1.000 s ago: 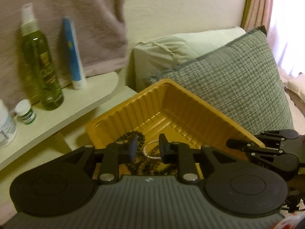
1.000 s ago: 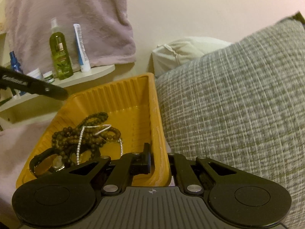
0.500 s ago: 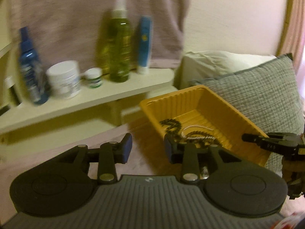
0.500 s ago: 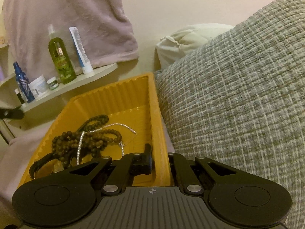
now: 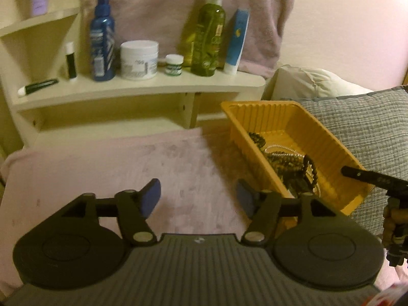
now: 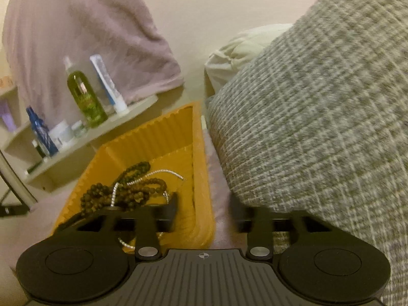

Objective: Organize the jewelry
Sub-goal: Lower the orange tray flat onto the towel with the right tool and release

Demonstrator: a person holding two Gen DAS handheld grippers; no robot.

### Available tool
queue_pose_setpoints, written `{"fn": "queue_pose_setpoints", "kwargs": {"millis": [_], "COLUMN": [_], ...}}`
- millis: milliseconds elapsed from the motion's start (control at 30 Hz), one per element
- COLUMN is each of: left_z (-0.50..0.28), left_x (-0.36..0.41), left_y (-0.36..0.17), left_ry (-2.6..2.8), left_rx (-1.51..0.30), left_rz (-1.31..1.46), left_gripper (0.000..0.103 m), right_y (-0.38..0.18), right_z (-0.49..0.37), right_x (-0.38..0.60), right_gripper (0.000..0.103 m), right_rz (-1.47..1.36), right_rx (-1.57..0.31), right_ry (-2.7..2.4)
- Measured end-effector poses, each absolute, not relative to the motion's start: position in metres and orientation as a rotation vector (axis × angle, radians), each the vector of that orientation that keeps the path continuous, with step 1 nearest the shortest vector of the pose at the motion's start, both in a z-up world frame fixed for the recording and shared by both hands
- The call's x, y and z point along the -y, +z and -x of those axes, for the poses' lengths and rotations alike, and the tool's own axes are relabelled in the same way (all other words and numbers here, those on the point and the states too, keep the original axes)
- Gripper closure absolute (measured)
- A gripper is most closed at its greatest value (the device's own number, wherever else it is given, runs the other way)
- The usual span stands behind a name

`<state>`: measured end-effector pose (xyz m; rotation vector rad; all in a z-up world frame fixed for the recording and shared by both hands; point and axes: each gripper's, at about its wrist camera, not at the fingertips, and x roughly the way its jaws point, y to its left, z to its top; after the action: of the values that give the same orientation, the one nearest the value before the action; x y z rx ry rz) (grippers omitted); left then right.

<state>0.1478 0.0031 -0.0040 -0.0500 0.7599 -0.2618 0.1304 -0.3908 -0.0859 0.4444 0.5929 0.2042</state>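
Bead tangle (image 6: 122, 191) lies in yellow tray (image 6: 201, 178) just left-ahead of released right claw (image 6: 204, 214), nearer than released left claw (image 5: 199, 199).

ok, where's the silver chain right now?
The silver chain lies in the yellow tray, tangled among the dark bead strands, just ahead of the right tool; the grey cushion is beside the tray.

Ribbed mustard-yellow plastic tray (image 5: 285, 117); dark brown wooden bead strands (image 6: 132, 191); grey-green crosshatch woven cushion (image 6: 318, 127); translucent green spray bottle (image 5: 207, 40).
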Motion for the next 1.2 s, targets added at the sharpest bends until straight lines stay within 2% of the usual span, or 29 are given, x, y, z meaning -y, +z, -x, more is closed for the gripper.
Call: {"fn": "queue_pose_setpoints", "kwargs": {"millis": [67, 133, 200, 300, 667, 967, 1200], "left_z": [-0.142, -0.135, -0.130, -0.124, -0.105, -0.087, -0.065], "left_x": [-0.004, -0.005, -0.006, -0.010, -0.012, -0.020, -0.016], "left_y": [-0.007, -0.009, -0.011, -0.015, -0.023, -0.015, -0.004], "left_ry": [-0.247, -0.227, -0.201, -0.181, -0.126, -0.079, -0.062], "left_rx": [-0.760, -0.752, -0.734, -0.744, -0.775, -0.841, -0.839], "left_rz": [0.058, 0.065, 0.074, 0.114, 0.195, 0.220, 0.137], "left_gripper": [0.034, 0.018, 0.009, 0.003, 0.001, 0.001, 0.001], "right_y": [-0.084, -0.082, -0.080, -0.078, -0.057, 0.002, 0.008], "right_z": [-0.126, -0.120, -0.113, -0.105, -0.092, -0.083, -0.064], "right_x": [0.395, 0.401, 0.406, 0.413, 0.422, 0.352, 0.307], "right_gripper": [0.042, 0.032, 0.018, 0.015, 0.012, 0.012, 0.012], "right_rz": [-0.464, -0.495, -0.529, -0.583, -0.811, -0.378, -0.299], "right_rx": [-0.577, -0.560, -0.536, -0.519, -0.576, -0.688, -0.760], "right_ry": [0.209, 0.223, 0.228, 0.236, 0.191, 0.108, 0.175]}}
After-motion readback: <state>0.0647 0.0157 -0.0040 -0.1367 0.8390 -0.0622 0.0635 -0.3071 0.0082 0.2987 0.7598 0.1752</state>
